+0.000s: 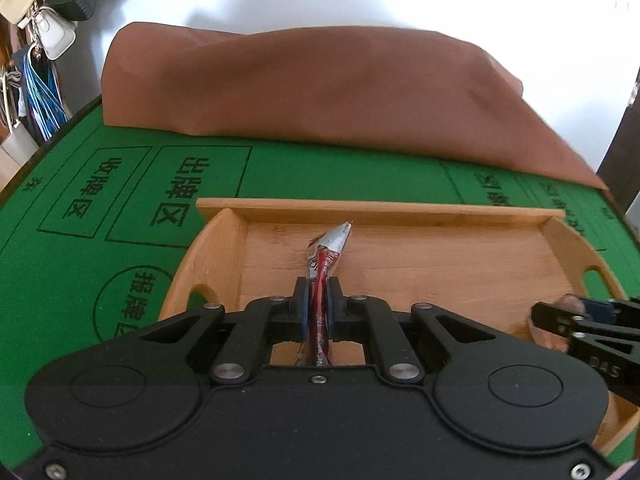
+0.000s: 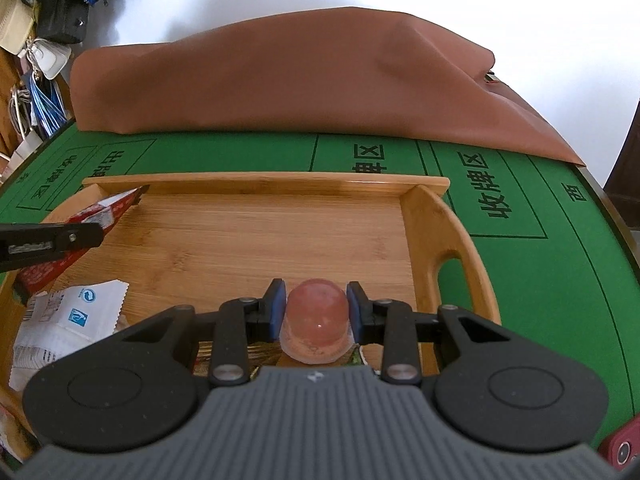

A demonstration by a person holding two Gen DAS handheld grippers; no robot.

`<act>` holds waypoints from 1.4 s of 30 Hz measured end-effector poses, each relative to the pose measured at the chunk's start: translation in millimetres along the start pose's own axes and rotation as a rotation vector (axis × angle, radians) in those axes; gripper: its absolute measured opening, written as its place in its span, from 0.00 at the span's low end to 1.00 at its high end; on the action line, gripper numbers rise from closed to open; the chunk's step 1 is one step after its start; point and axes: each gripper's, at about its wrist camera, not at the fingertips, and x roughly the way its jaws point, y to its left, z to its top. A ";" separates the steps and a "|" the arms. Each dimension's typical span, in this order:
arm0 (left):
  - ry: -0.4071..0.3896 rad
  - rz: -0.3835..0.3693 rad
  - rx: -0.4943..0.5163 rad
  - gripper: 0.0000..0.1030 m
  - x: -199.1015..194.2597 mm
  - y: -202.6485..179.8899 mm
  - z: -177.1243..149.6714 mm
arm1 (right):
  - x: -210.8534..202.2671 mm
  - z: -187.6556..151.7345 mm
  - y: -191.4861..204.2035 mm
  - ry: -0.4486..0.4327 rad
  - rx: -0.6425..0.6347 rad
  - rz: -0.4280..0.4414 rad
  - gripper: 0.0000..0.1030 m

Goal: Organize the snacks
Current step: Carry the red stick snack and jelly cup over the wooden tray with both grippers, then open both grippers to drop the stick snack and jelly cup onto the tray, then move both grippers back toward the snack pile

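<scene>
In the left wrist view, the left gripper point(image 1: 318, 300) is seen clenched on a thin red snack stick point(image 1: 325, 268), whose silver crimped end is pointed toward the far wall of the wooden tray point(image 1: 400, 210), above the middle of the tray floor and nearer its left end. The tray is set on a green felt table point(image 1: 60, 280), with a brown cloth point(image 1: 320, 88) heaped along the table's far edge. At the tray's right end, by the handle cut-out, the tip of the right gripper point(image 1: 560, 314) is glimpsed with something pink between its fingers. In the right wrist view, the right gripper point(image 2: 318, 306) is shown grasping a pink jelly cup point(image 2: 317, 320) by its sides, held over the near right part of the tray, beside the right handle. A white packet point(image 2: 72, 320) is seen lying at the near left corner, and the red stick, held in the left gripper point(image 2: 52, 240), is angled toward the far left corner. The step in hand is judged to be the setting down of both snacks in the tray. It would be done well if each item were lowered until it is borne by the tray floor before the jaws are let go, the stick laid flat along the left wall and the cup stood on its wide base, clear of the white packet and of the handle opening, so that nothing is tipped or rolled.
</scene>
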 end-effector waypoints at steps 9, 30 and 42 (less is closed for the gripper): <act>0.014 0.011 0.010 0.09 9.1 -2.4 -0.1 | -0.3 0.3 -0.2 0.002 -0.011 0.003 0.36; -0.036 0.019 0.028 0.58 -20.0 -4.8 -8.7 | -22.3 -2.9 2.3 -0.073 -0.036 0.017 0.74; -0.098 -0.009 0.064 0.75 -74.8 -10.2 -34.7 | -64.8 -17.6 0.2 -0.147 -0.074 0.051 0.82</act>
